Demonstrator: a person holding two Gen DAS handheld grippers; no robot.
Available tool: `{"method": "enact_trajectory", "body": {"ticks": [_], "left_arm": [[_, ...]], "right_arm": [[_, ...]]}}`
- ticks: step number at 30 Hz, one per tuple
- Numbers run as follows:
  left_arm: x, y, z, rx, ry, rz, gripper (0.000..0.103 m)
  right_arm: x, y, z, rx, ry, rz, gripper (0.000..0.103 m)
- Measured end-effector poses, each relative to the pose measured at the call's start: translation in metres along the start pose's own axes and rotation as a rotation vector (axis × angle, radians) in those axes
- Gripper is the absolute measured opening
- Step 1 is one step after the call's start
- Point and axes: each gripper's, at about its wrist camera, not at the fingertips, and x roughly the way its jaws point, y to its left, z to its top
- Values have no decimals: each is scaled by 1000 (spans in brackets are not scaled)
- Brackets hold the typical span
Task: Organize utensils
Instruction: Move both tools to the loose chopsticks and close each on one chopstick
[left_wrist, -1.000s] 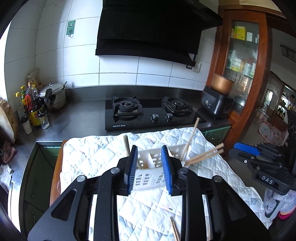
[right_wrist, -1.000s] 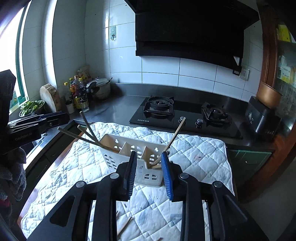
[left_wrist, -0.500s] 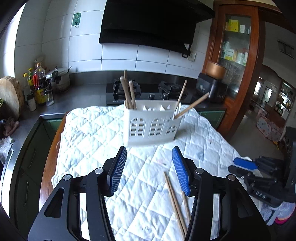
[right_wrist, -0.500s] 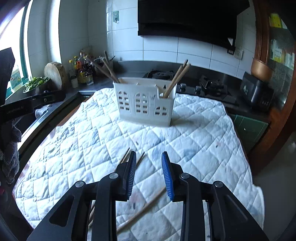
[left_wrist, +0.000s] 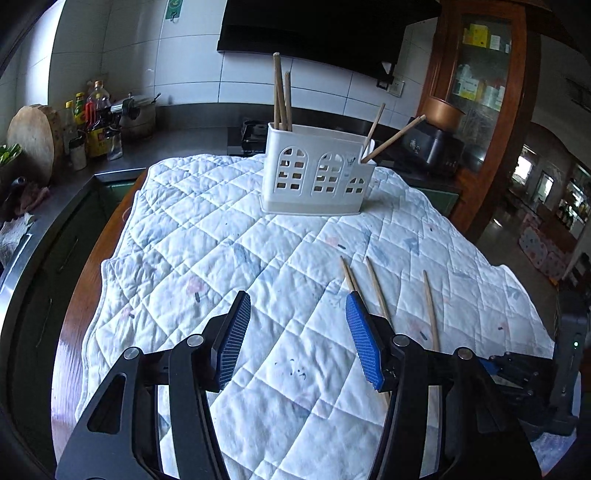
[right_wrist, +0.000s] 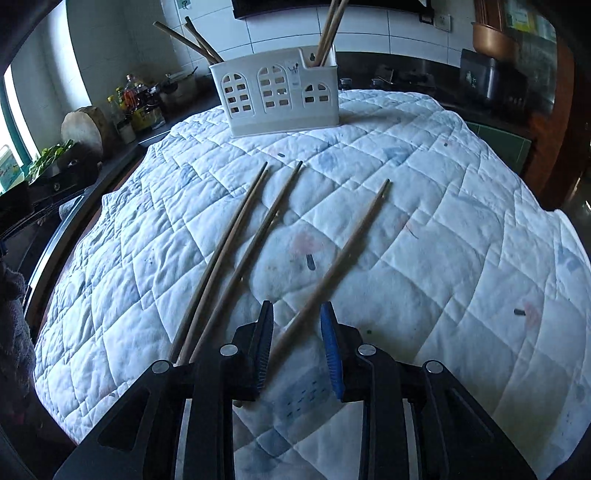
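Note:
A white slotted utensil caddy (left_wrist: 317, 177) (right_wrist: 280, 96) stands upright at the far side of the quilted mat (left_wrist: 207, 266), with several chopsticks leaning out of its end compartments. Several loose chopsticks lie on the mat. My left gripper (left_wrist: 297, 299) hovers open over bare quilt, and the nearest loose chopstick (left_wrist: 349, 275) runs just past its right finger. My right gripper (right_wrist: 296, 306) is low over the mat with its jaws closing. One chopstick (right_wrist: 343, 251) runs between them, and a gap still shows on each side of it. A pair of chopsticks (right_wrist: 229, 240) and a single one (right_wrist: 258, 236) lie to its left.
The mat covers a wooden table whose edge (left_wrist: 79, 295) shows on the left. Behind it are a steel counter with bottles (left_wrist: 92, 125), a round chopping block (left_wrist: 31, 136), a pot (left_wrist: 135, 114), a gas hob, a black appliance (left_wrist: 432, 147) and a wooden cabinet (left_wrist: 480, 92).
Both grippers have dropped lower and drawn back from the caddy toward the near part of the mat. The left jaws have widened. The right jaws now straddle a loose chopstick.

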Motion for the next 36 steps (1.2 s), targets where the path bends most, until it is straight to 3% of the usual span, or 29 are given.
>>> {"method": "enact_trajectory", "body": {"ticks": [12,22,31,36], "left_arm": [[4,2,-22,0,21,5,55],[19,-21,-46,15,103,-48,54],[42,-50,-61,11,185,-97,51],[58,-56,-63,-18,229,-84,41]], "right_arm": [[17,-3,1,147,16,-36,16],[12,1,-1,78,-16,-122,7],[8,-20,-4,68,-21,-105,7],[9,-26,-6,51,-19,-80,7]]}}
